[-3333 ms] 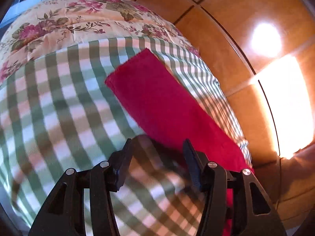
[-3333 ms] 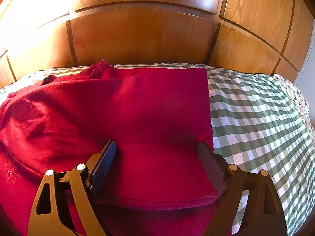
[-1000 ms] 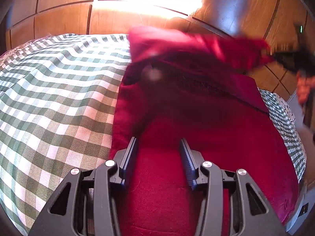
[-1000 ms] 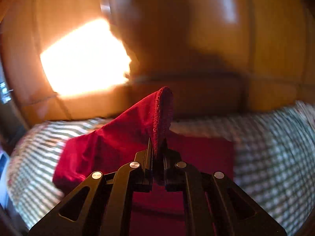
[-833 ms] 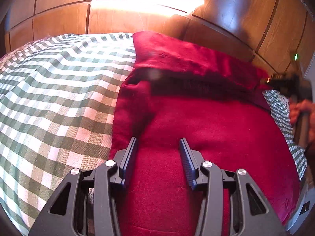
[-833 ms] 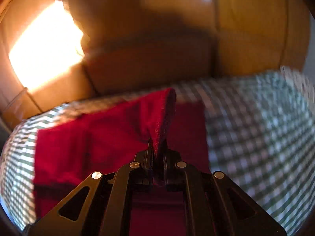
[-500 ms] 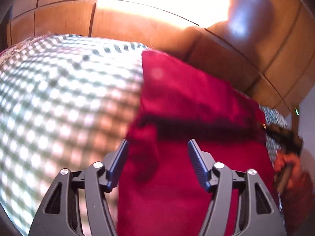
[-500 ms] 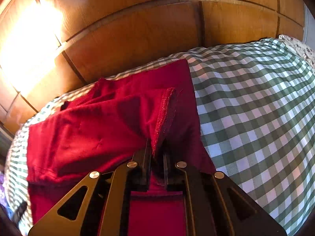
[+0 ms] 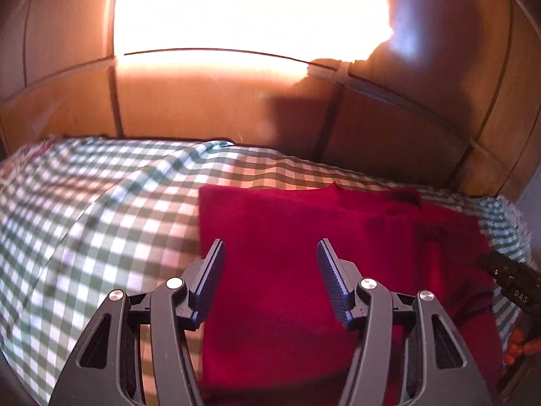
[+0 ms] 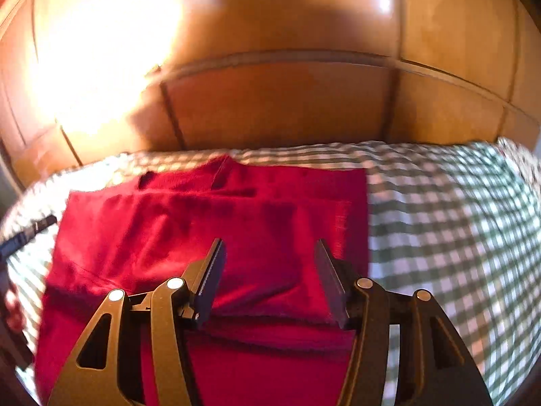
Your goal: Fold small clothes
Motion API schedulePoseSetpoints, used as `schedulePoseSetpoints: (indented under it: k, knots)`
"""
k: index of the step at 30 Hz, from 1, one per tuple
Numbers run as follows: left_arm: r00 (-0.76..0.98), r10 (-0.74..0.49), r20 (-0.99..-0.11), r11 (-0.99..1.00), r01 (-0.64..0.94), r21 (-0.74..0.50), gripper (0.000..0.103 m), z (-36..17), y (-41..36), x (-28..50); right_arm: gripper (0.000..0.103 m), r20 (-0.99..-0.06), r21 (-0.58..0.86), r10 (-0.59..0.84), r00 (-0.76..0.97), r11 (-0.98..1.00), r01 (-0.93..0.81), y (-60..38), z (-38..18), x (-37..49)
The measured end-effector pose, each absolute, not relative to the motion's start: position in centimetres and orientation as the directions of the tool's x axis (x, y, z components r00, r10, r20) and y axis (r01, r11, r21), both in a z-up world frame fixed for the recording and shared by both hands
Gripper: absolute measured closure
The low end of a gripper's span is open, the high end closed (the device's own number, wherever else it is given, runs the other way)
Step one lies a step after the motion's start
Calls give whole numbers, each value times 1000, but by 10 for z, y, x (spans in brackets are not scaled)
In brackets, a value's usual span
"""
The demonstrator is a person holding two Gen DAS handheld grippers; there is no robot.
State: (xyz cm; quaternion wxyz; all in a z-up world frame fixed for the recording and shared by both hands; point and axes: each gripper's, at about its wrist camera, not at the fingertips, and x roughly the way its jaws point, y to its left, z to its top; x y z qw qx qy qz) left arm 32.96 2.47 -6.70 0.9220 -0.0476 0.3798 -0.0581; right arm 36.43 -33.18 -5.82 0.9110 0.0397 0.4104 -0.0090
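A: Left wrist view, entries left to right. Item one: green checked bedcover, blurred, spread over the bed. Item two: left gripper, jaws about half open, having just narrowed a little, nothing between them; it hangs over the near left part of the red garment.

B: And the garment's place?

A: Flat on the bedcover, far edge near the wooden headboard. A folded layer lies across it, so I judge one fold done. Item three, far right: the right gripper's black body, with fingers of a hand below it.

B: Right wrist view?

A: Left edge: a dark tip, probably the left gripper. Centre: red garment, its upper flap ending in a hem just ahead of the right gripper. Those jaws have just been opening to roughly half width and are empty; likely the flap was let down there to lie flat. Right: bare checked cover.

B: Obstructions?

A: None on the cloth; only each gripper crowds the other's side.
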Motion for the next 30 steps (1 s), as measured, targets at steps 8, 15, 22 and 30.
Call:
schedulePoseSetpoints:
  k: [8, 15, 22, 30]
  knots:
    - [658, 26, -753, 999, 9, 42, 44, -102, 14, 347, 42, -764, -38, -77, 640, 996, 75, -330, -109, 386]
    - [700, -19, -713, 998, -34, -60, 37, -79, 33, 316, 41, -755, -40, -82, 651, 996, 79, -332, -110, 384]
    - [704, -52, -708, 994, -29, -101, 31, -71, 57, 312, 40, -752, -60, -97, 652, 995, 80, -328, -109, 384]
    - [674, -158, -721, 977, -1, -214, 33, -80, 74, 330, 40, -752, -60, -97, 652, 995, 79, -328, -109, 385]
